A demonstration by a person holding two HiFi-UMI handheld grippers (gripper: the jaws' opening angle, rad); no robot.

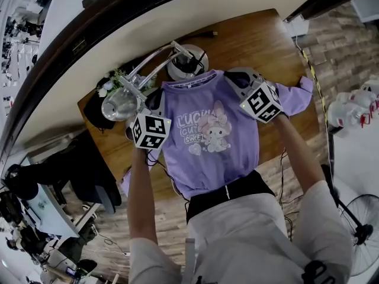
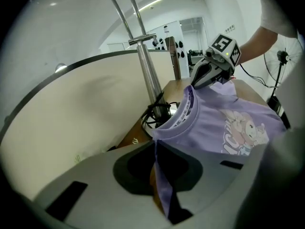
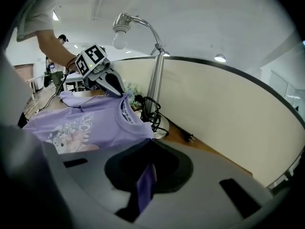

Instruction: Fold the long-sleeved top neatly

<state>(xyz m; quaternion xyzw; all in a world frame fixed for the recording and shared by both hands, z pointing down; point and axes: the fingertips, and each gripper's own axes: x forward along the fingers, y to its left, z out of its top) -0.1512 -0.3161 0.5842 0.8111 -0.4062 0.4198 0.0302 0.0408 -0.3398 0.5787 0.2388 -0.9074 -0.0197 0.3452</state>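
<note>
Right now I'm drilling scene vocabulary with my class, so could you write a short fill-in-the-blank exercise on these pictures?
1. The colour of the top is ____.
2. The left hand-held gripper and the right hand-held gripper are both shut on the ____.
3. The lamp stands on a table made of ____.

Missing words: purple; top; wood.

Top (image 2: 214, 123) neckband txt (image 2: 187, 109) illegible.
</note>
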